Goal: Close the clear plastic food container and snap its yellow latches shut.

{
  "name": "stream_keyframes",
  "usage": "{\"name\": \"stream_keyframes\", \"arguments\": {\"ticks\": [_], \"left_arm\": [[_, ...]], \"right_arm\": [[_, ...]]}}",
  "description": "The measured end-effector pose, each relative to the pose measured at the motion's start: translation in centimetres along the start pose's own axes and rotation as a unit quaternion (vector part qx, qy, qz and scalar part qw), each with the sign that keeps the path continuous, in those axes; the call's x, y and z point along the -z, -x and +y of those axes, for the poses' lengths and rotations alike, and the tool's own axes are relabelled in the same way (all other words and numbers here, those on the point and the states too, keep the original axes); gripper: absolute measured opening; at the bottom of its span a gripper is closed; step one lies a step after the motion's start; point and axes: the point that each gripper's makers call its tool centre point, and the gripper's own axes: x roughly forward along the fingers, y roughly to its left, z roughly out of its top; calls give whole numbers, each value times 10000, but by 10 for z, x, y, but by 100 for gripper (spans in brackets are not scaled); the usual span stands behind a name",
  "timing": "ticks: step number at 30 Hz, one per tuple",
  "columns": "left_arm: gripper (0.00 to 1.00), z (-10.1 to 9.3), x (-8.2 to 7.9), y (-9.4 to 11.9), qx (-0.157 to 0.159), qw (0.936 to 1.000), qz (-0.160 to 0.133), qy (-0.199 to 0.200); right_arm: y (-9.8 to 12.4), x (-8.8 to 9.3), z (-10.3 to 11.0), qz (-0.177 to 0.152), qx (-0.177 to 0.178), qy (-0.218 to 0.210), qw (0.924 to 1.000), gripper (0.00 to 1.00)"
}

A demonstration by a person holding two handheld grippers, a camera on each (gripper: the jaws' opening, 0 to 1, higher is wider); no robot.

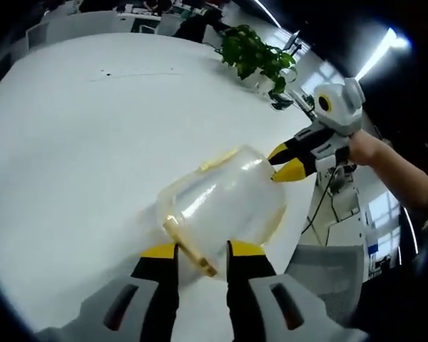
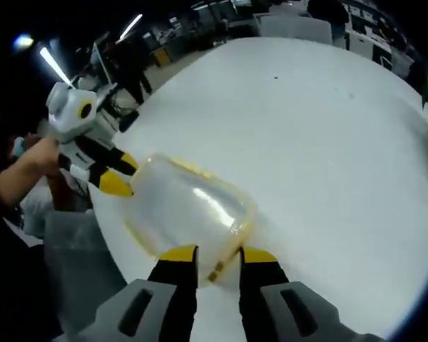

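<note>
- Left gripper view, from its left side: I see bare white worktop, and the clear plastic container lying on it near the worktop's edge, lid on.
- My left tool rises from the bottom of this view, its yellow-tipped jaws set narrowly to either side of a yellow latch on the container's near end; the tips look to be against the container's rim, but I cannot tell whether they pinch the latch.
- Further right, my right tool comes in from the far side, held by a hand; its yellow tips touch the container's far end, and I cannot tell how wide they stand.
- A green plant stands on the worktop well beyond the container.
- Right gripper view, from its left: my left tool meets the container's far end.
- At centre, the right tool stands narrow, jaws flanking a yellow latch on the near rim.
- Right of that, open white worktop.
</note>
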Motion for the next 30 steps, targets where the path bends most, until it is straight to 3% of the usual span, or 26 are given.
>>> {"name": "stream_keyframes", "arguments": {"ticks": [4, 9, 16, 19, 24, 26, 28, 30], "left_arm": [[24, -1, 0, 1, 16, 10000, -51, -22], [27, 0, -3, 1, -76, 9992, -27, -402], [29, 1, -5, 1, -162, 9976, -39, -668], [30, 2, -8, 3, -313, 9925, -14, -1178], [29, 1, -16, 9, -600, 9790, -13, -1947], [30, -2, -17, 9, -584, 9778, 9, -2013], [29, -11, -26, 9, -438, 9696, -190, -2400], [29, -14, -27, 10, -463, 9714, -172, -2323]], "right_arm": [[2, 0, 1, 51, 141, 138, 9998, 20], [4, 0, 1, 424, 379, 740, 9956, 21], [3, -1, 1, 602, 487, 831, 9935, 22], [5, 0, 1, 643, 509, 1077, 9908, 22], [7, -7, 2, 635, 594, 1865, 9786, 19], [9, -9, 7, 655, 555, 1882, 9784, 19], [8, -18, 16, 520, 438, 2087, 9756, 20], [6, -24, 23, 487, 391, 2254, 9723, 21]]}}
